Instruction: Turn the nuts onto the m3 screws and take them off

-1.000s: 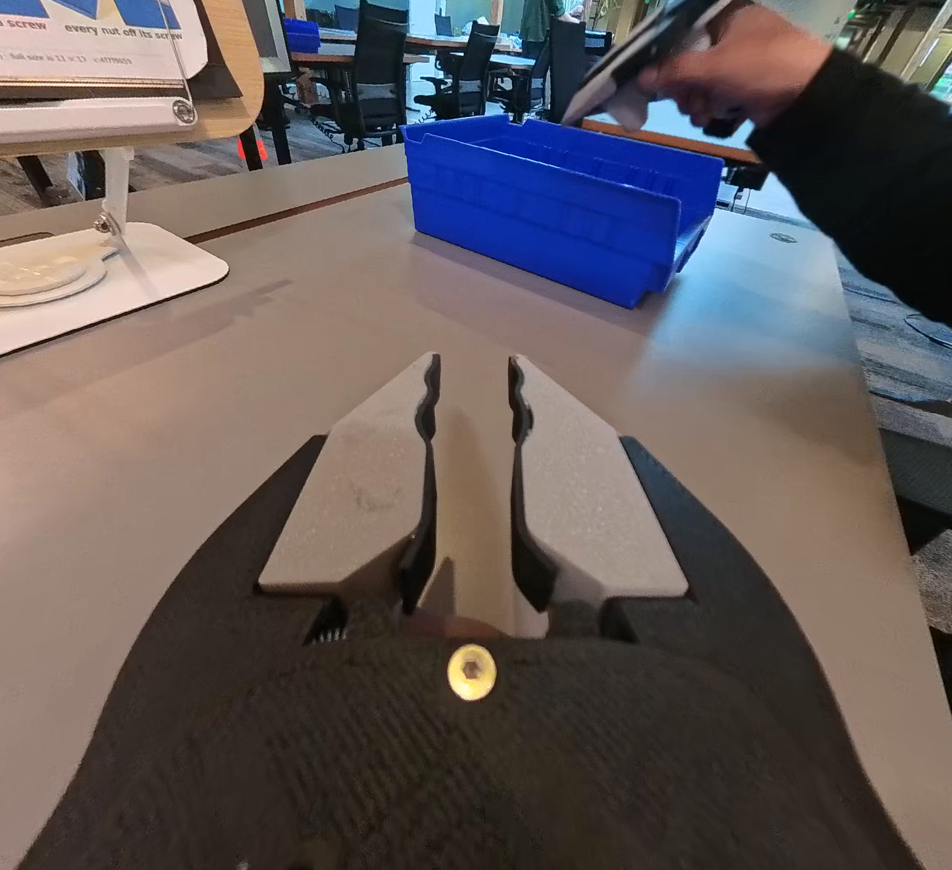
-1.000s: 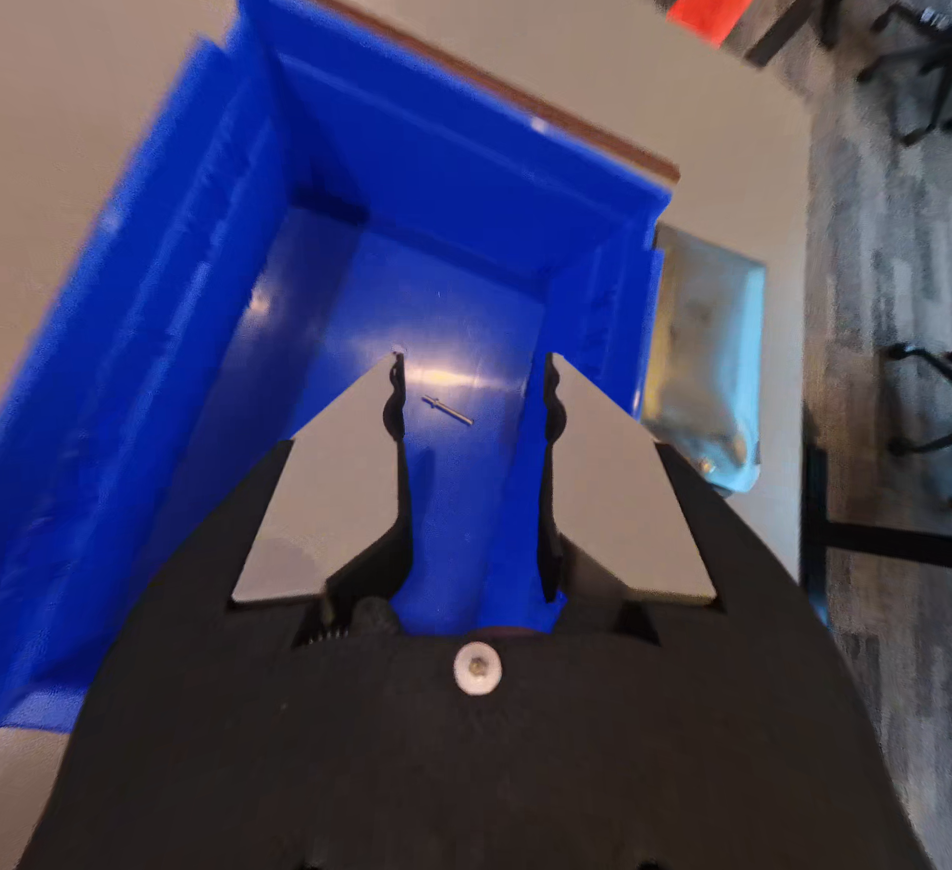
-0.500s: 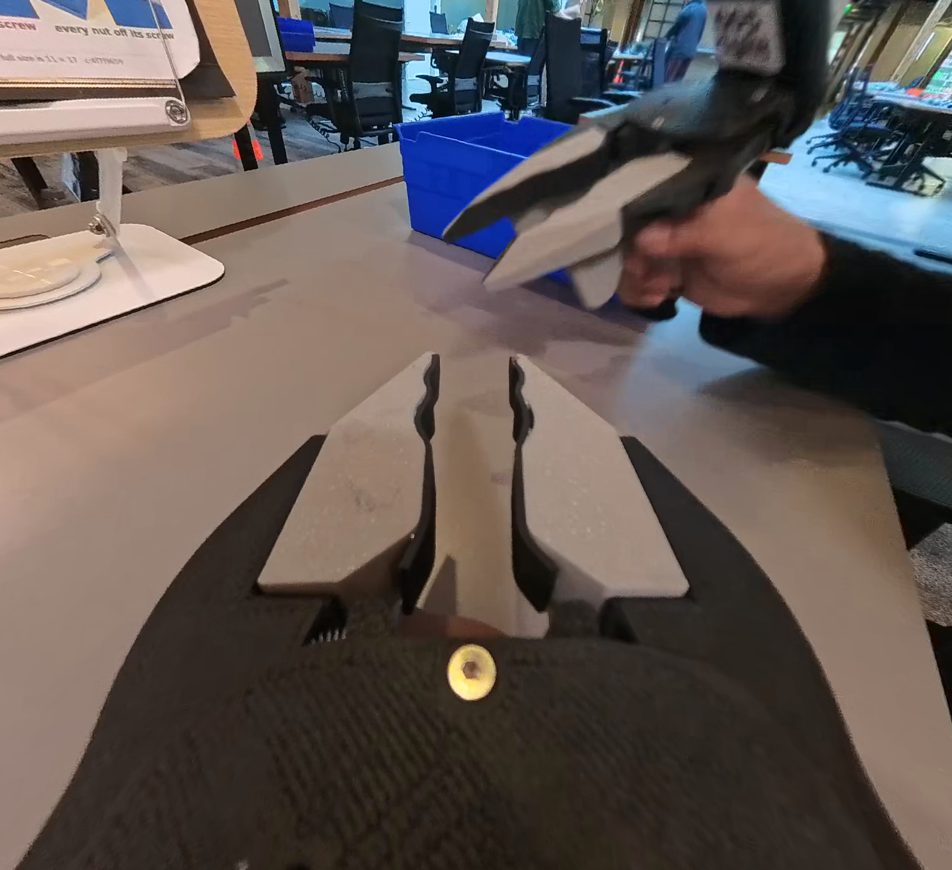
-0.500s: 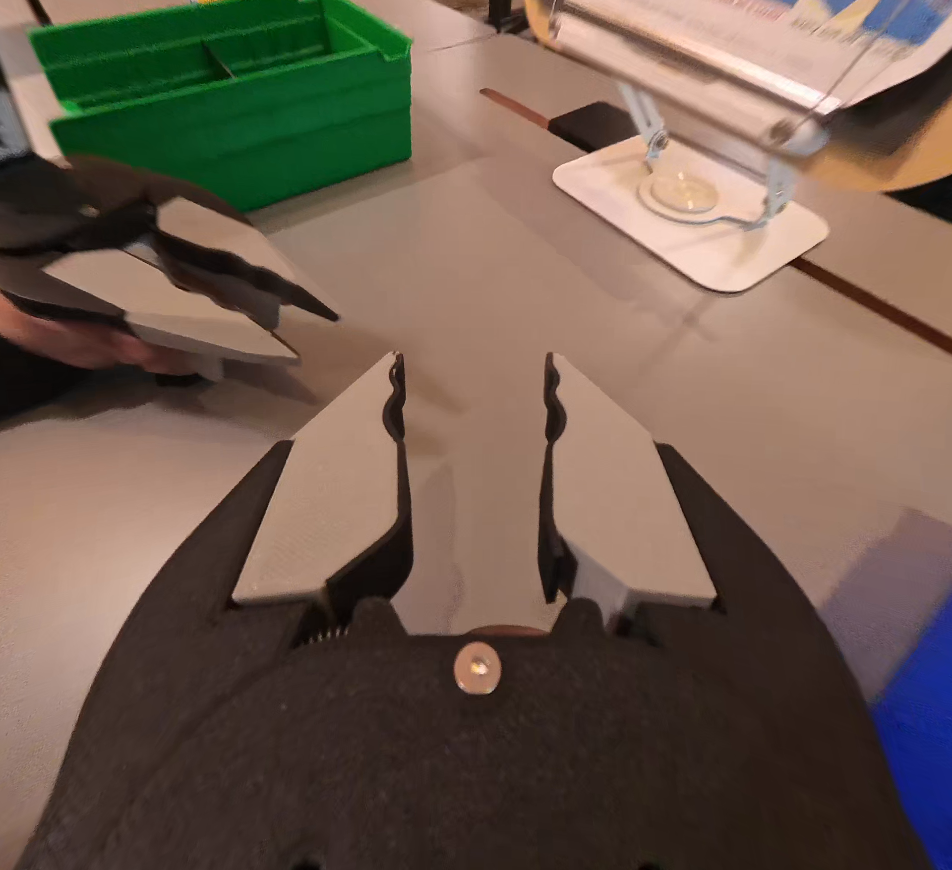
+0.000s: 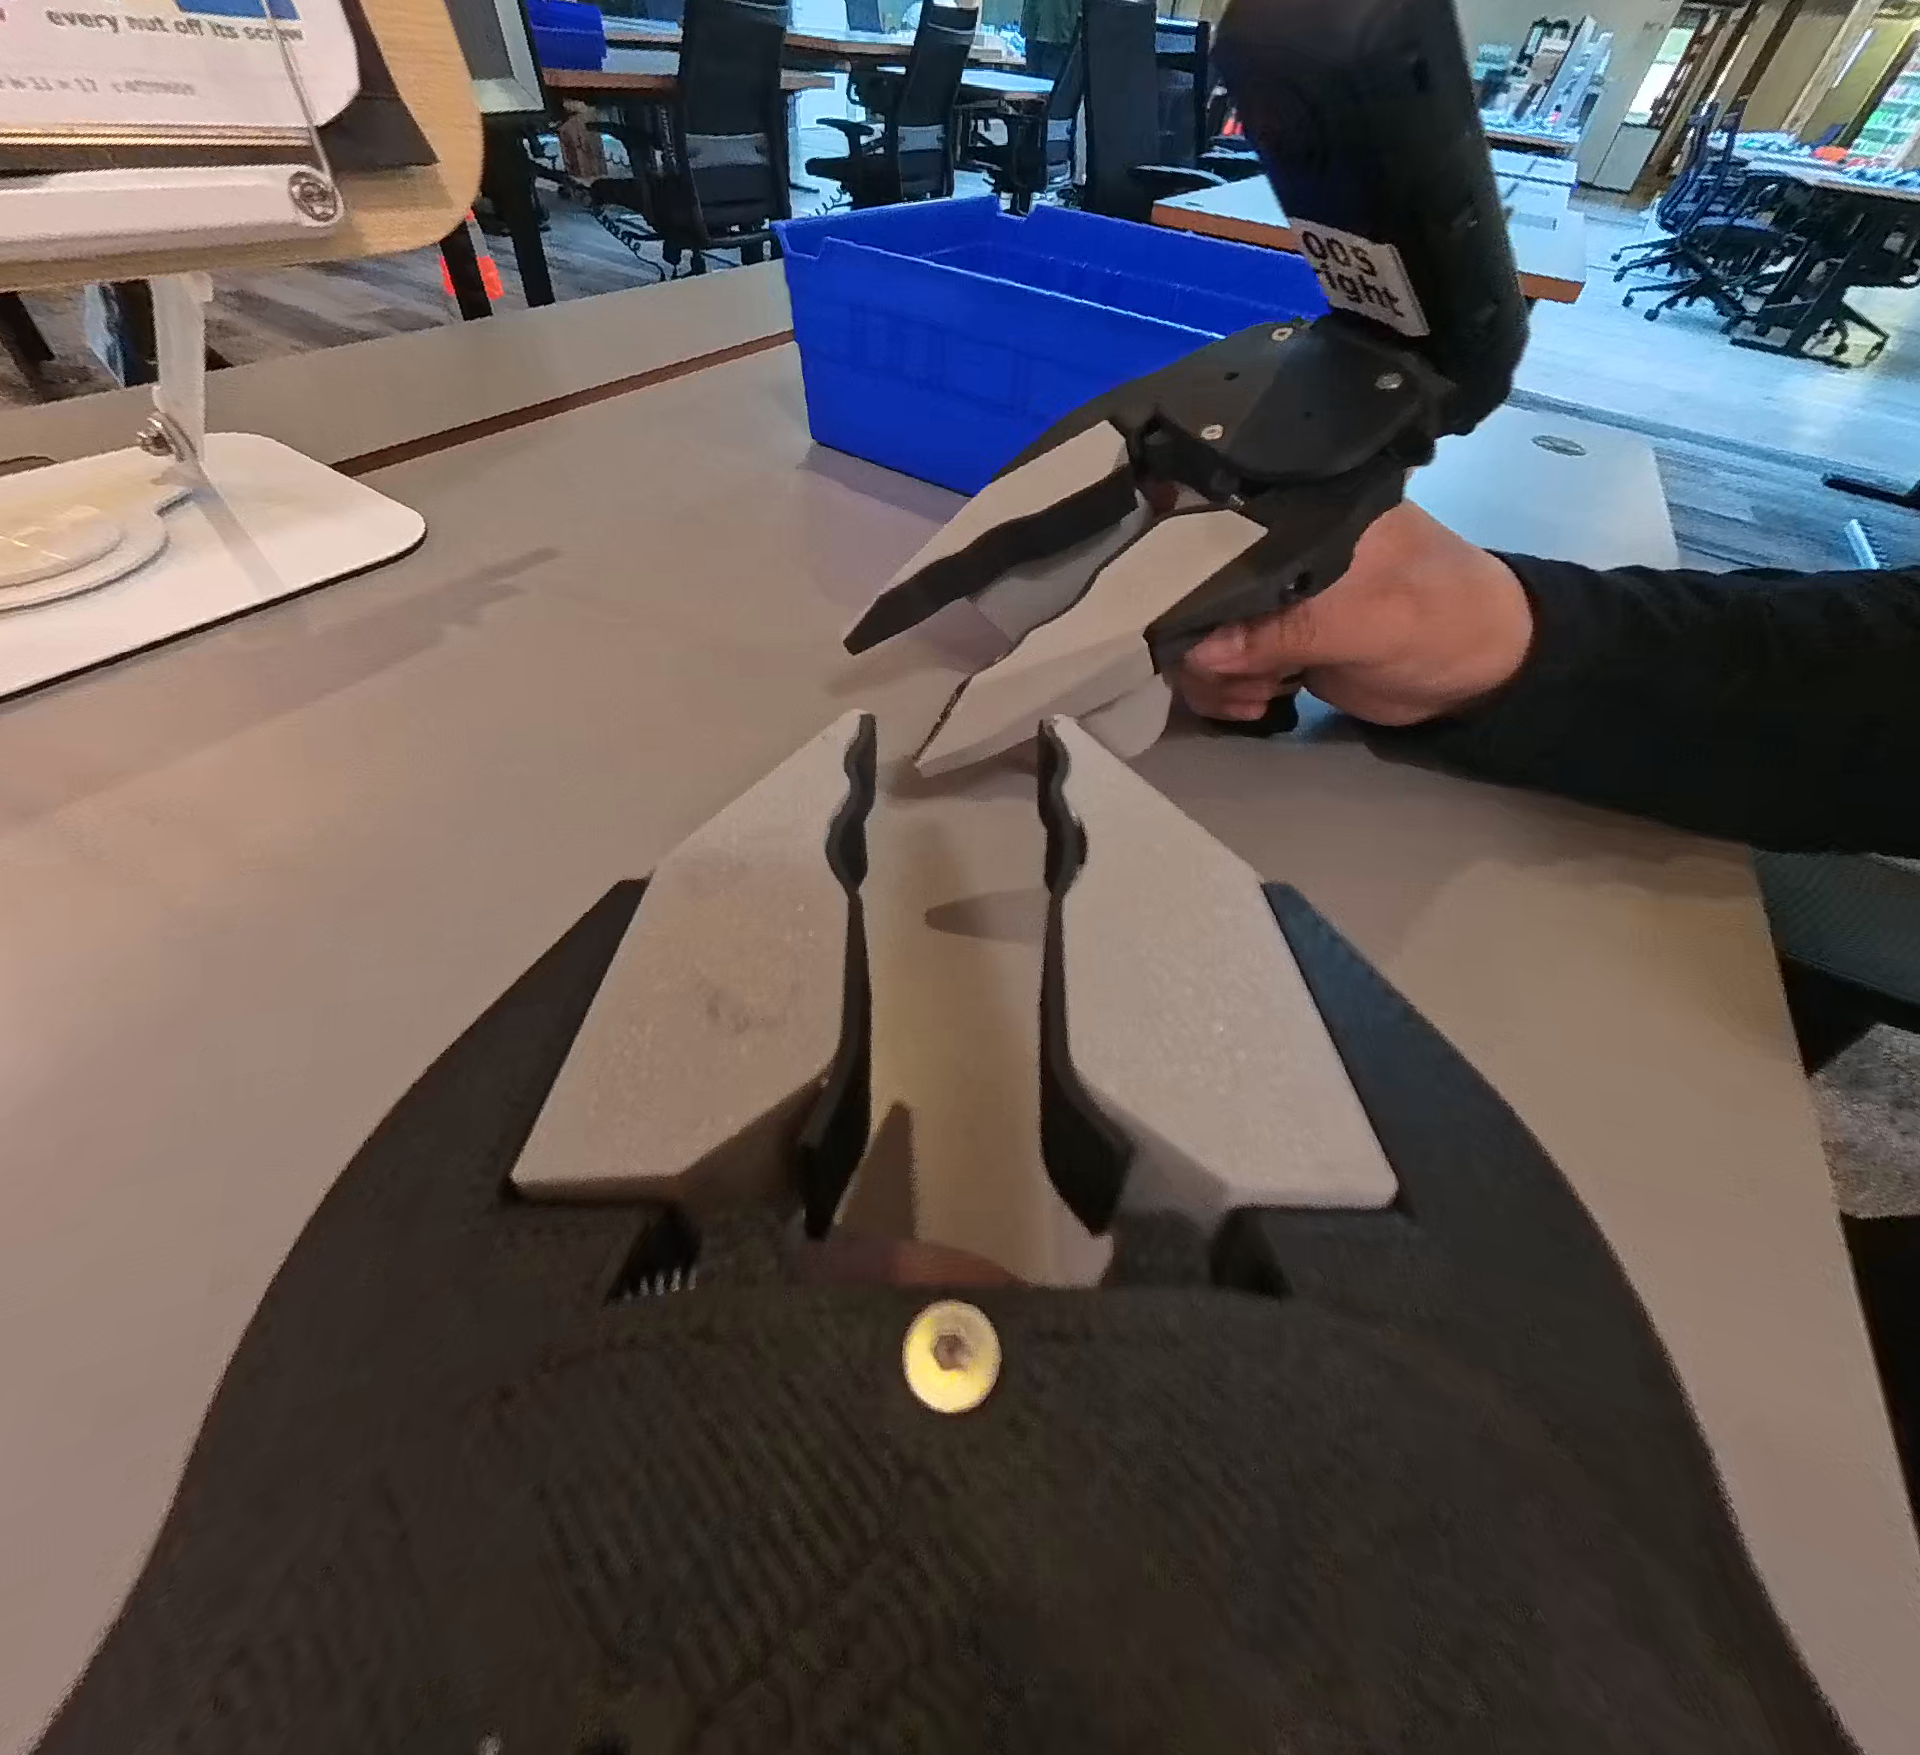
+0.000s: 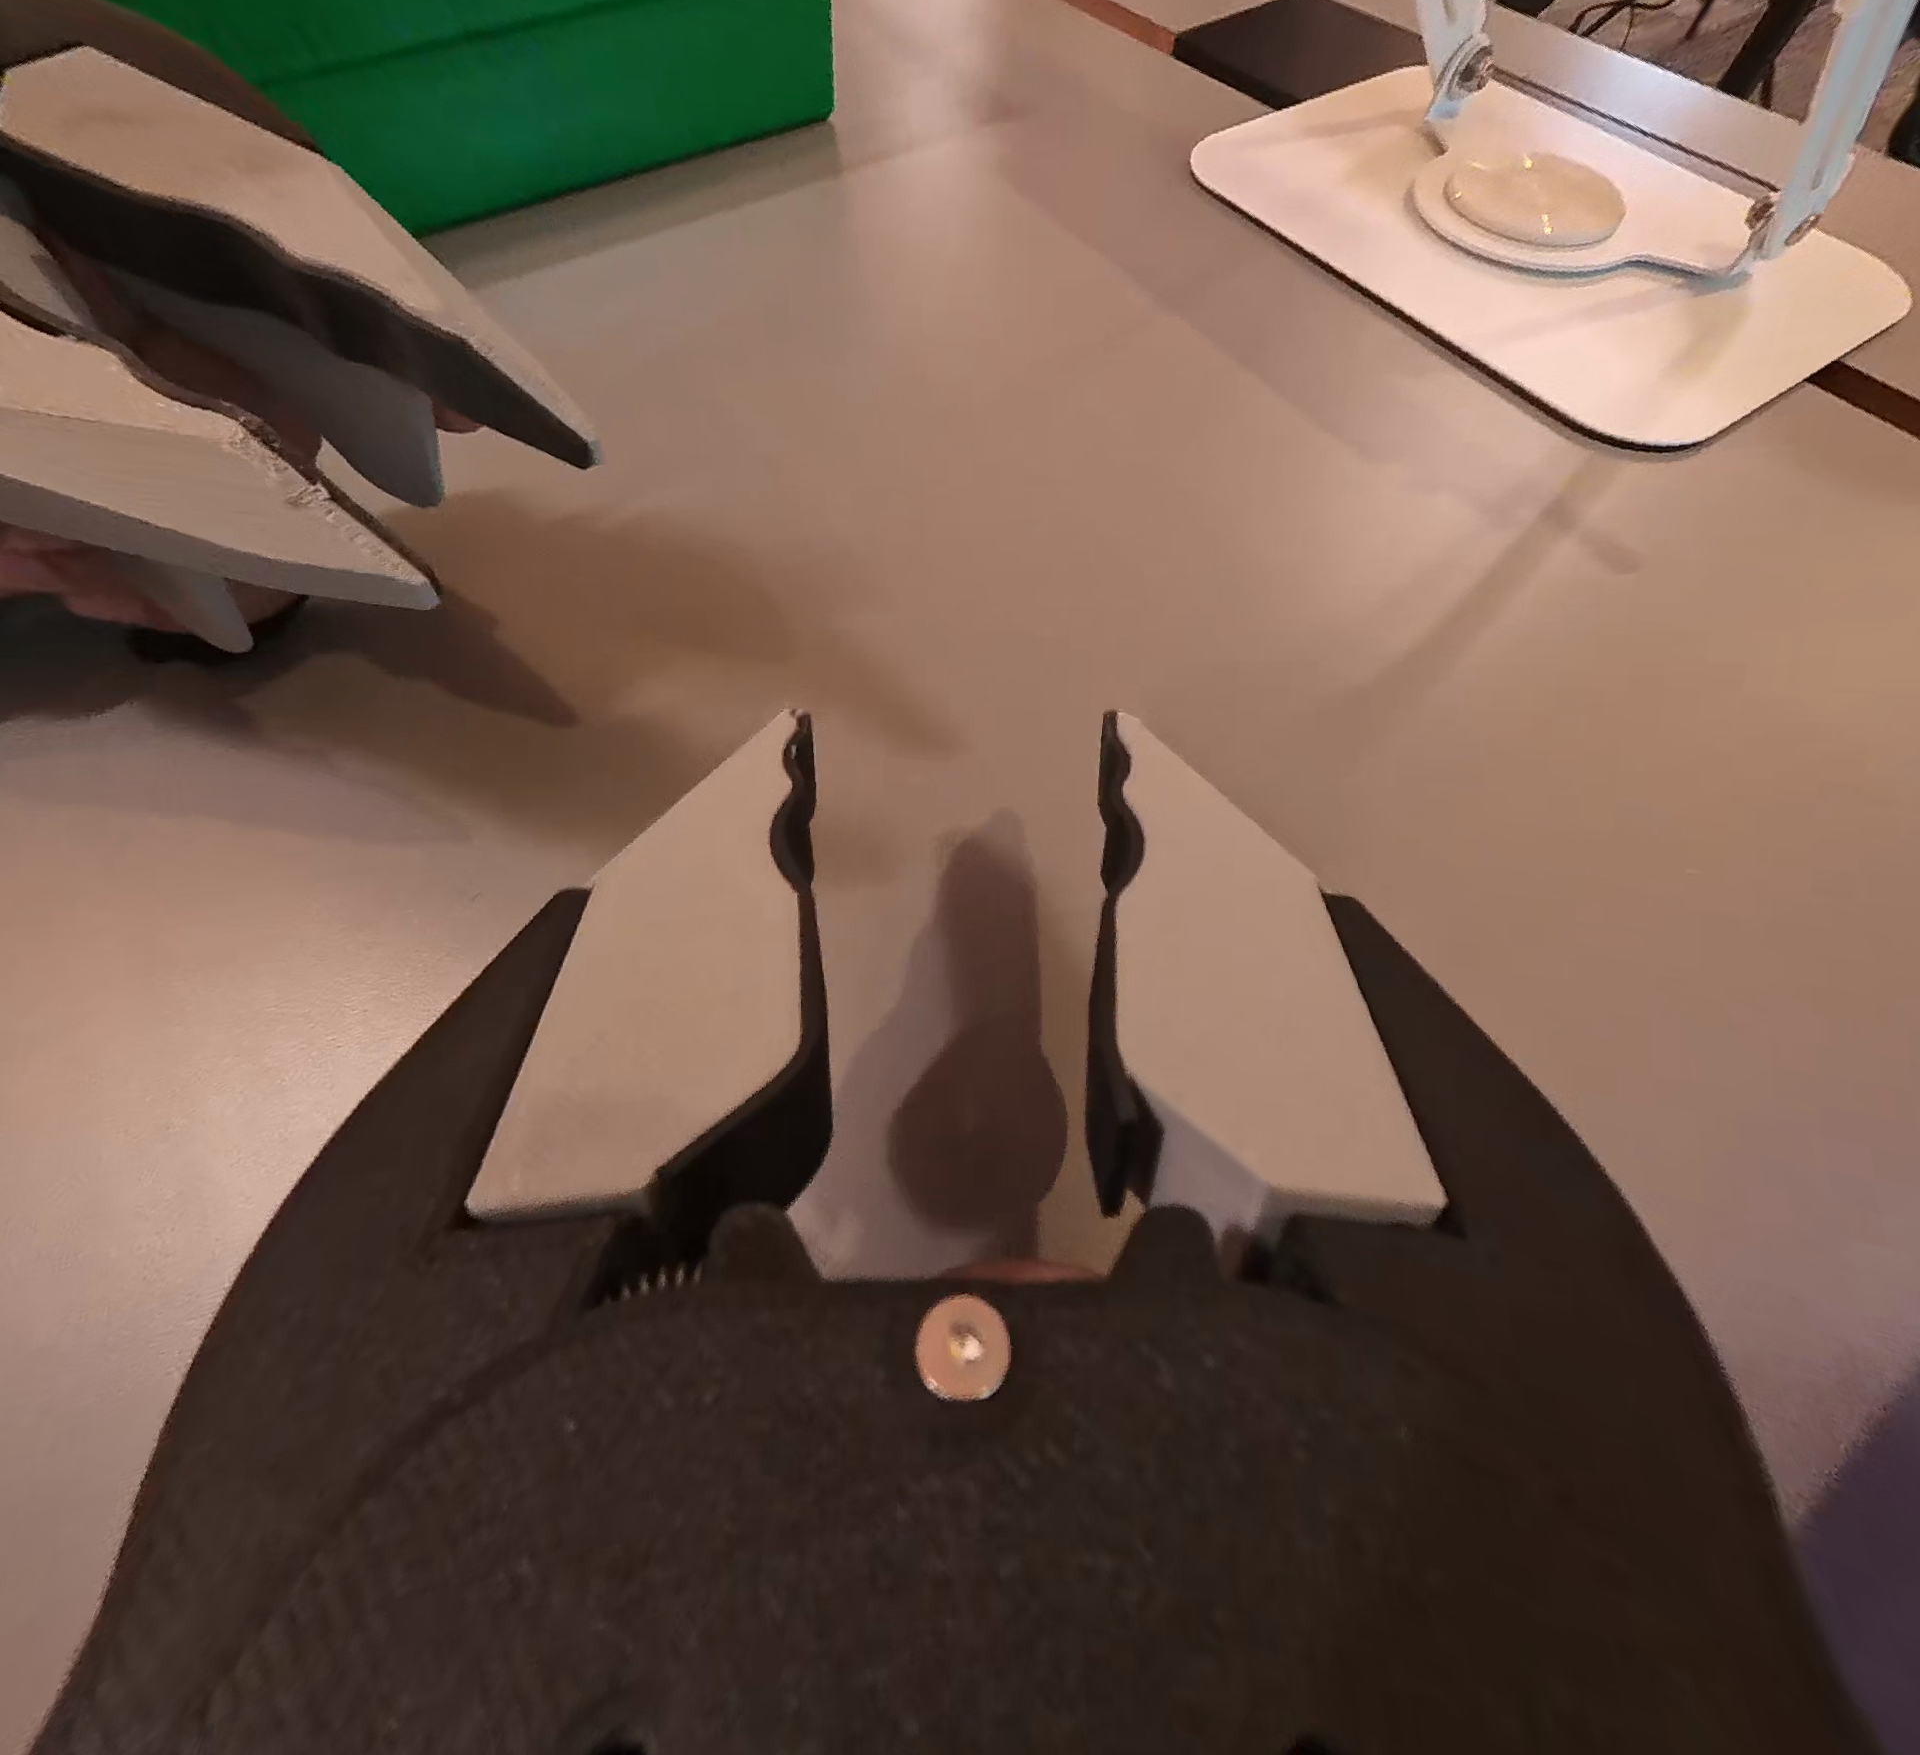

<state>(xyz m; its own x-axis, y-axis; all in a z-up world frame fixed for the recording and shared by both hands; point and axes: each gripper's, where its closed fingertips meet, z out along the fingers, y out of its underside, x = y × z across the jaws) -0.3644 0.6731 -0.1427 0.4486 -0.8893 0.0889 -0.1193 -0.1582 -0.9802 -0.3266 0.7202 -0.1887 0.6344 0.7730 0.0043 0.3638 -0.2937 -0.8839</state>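
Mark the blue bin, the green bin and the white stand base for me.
blue bin point(image 5: 935, 375), left wrist view, on its near outer wall.
green bin point(image 6: 540, 43), right wrist view, on its side wall facing the camera.
white stand base point(image 6: 1621, 323), right wrist view, on the bare flat plate near its front edge.

The left gripper point(image 5: 951, 749) is held low over the grey table point(image 5: 416, 822), jaws apart and empty. The right gripper point(image 5: 904, 687), also parted, is pointed at it before a blue bin point(image 5: 935, 365).
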